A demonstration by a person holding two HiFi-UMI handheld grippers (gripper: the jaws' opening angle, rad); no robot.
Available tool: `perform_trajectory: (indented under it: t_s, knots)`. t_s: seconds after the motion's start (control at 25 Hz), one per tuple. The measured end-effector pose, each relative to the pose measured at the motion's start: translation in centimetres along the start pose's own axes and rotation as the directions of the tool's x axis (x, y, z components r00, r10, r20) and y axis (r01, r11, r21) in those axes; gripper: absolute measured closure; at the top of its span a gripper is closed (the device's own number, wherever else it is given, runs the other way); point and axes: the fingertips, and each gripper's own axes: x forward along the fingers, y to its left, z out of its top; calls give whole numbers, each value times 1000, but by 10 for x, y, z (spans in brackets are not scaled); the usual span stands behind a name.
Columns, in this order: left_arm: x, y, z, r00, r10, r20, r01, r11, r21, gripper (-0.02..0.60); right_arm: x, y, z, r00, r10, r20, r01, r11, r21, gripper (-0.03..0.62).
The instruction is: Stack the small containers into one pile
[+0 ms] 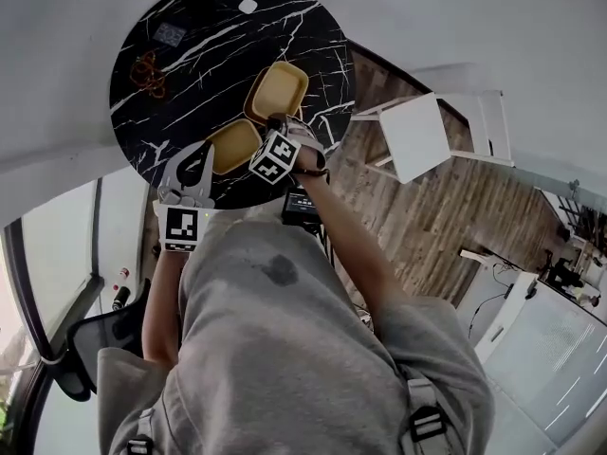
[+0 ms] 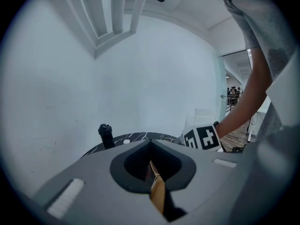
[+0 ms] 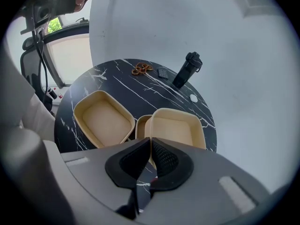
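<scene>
Three beige containers are on the round black marble table (image 1: 190, 83). My right gripper (image 3: 150, 139) is shut on the near rim of one container (image 3: 176, 128), which sits tilted over a second container (image 3: 139, 125) that shows only as a sliver. From above, this held container (image 1: 277, 91) lies ahead of the right gripper (image 1: 277, 126). The third container (image 3: 104, 118) sits alone beside them. The left gripper (image 1: 194, 159) is shut at the table's near edge, its tips close to that lone container (image 1: 234, 145). A beige sliver shows behind the closed left gripper (image 2: 150, 144) tips.
A black bottle (image 3: 186, 69) stands at the table's far side, with brown rings (image 3: 141, 69), a small dark item (image 3: 164, 73) and a white disc (image 3: 194, 98) nearby. A white chair (image 1: 417, 136) stands right of the table on wooden floor. A dark office chair (image 1: 85, 349) is at lower left.
</scene>
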Motion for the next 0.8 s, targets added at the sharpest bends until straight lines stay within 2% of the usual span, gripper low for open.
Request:
perform_trajectory:
  t_s: [0.28, 0.8]
  knots:
    - [-1, -13, -2, 1000, -30, 8, 30, 1000, -9, 581, 11, 16, 3, 1000, 11, -8, -12, 1000, -19, 568]
    - [-20, -15, -20, 999, -29, -17, 29, 999, -21, 581, 30, 25, -2, 998, 32, -52, -31, 999, 9, 568]
